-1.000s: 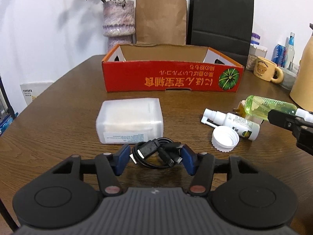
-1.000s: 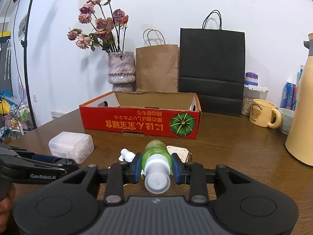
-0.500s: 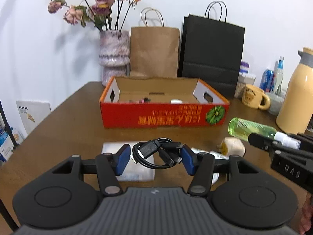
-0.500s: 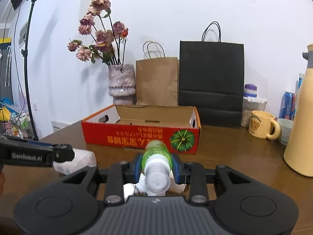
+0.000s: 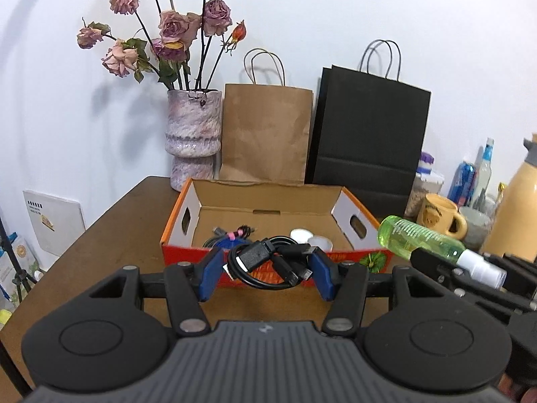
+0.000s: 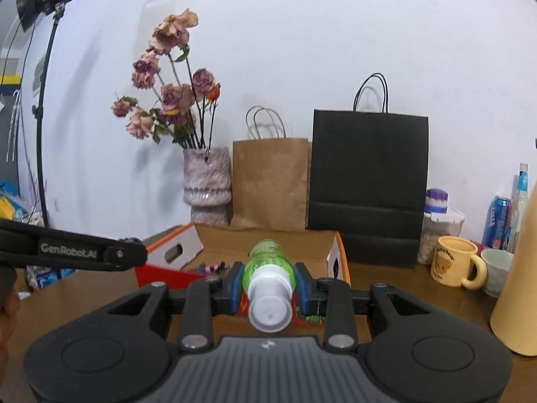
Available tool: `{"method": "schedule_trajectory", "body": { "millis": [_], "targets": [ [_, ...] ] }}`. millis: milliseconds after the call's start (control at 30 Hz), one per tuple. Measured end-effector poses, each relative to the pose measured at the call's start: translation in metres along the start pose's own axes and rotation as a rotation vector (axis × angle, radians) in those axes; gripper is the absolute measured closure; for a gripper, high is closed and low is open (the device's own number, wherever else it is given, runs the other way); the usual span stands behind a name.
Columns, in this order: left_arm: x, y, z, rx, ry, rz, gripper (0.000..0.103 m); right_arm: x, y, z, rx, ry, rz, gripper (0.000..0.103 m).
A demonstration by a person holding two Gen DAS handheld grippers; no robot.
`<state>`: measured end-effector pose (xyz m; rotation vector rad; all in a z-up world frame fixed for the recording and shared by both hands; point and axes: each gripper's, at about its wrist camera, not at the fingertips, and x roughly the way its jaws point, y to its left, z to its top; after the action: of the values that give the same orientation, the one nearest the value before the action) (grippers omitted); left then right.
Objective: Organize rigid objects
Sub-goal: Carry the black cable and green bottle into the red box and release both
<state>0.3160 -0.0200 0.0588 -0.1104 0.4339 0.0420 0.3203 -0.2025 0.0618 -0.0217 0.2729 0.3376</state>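
My left gripper (image 5: pixel 265 270) is shut on a coiled black USB cable (image 5: pixel 268 263) and holds it in the air just in front of the red cardboard box (image 5: pixel 188 208). My right gripper (image 6: pixel 268 285) is shut on a green spray bottle (image 6: pixel 268 265), its white cap toward the camera, also raised near the box (image 6: pixel 339 252). The bottle shows at the right of the left wrist view (image 5: pixel 419 238). Inside the box lie a bundled cable (image 5: pixel 228 235) and white round things (image 5: pixel 310 238).
Behind the box stand a vase of dried roses (image 5: pixel 194 141), a brown paper bag (image 5: pixel 266 134) and a black paper bag (image 5: pixel 369 134). A yellow mug (image 6: pixel 456 265), cans, bottles and a tall cream jug (image 6: pixel 517 285) stand at the right on the wooden table (image 5: pixel 110 235).
Both grippers have risen from the table and moved toward the box, carrying the cable and the bottle. The white container and small bottle on the table have dropped out of view.
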Motion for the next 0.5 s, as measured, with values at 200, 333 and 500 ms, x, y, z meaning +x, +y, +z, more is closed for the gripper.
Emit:
{"method": "schedule_trajectory", "body": {
  "millis": [200,333,500],
  "targets": [
    [0.020,0.002,0.020,-0.049,-0.026,0.010,0.046,0.024,-0.002,0.008,0.032,-0.022,-0.006,0.073],
    [0.033,0.003,0.030,-0.070,-0.047,0.023,0.046,0.042,-0.006,0.016,0.046,-0.025,-0.005,0.073],
    [0.054,0.005,0.042,-0.095,-0.062,0.043,0.046,0.063,-0.009,0.026,0.053,-0.039,0.002,0.073]
  ]
}}
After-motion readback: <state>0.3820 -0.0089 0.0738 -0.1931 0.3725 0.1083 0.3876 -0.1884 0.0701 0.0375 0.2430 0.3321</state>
